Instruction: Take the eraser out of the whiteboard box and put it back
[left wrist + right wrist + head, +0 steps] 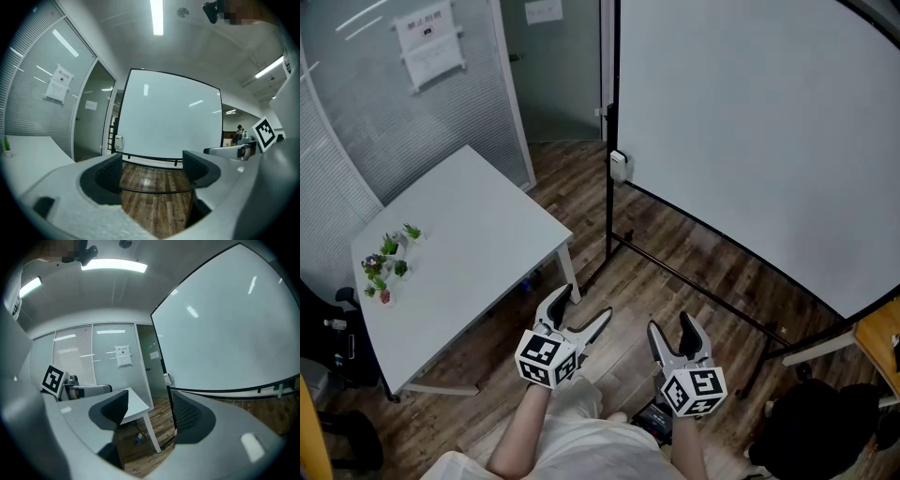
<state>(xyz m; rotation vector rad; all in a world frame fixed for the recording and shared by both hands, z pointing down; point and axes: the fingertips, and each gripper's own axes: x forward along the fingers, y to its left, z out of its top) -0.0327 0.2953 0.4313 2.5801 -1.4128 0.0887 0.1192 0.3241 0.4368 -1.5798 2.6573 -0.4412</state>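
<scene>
One small white box (619,166) hangs on the black-framed whiteboard (750,141).

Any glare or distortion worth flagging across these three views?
Head view: even light; the whiteboard frame bows from lens distortion. Left gripper view: strong fisheye, bright streaks glare on the whiteboard. Right gripper view: ceiling lamp blown out, dark vignette at the corners.

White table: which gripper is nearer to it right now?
Left. The left gripper hovers just right of the white table's near edge, jaws open and empty; the right gripper is farther right, over the wood floor in front of the whiteboard.
</scene>
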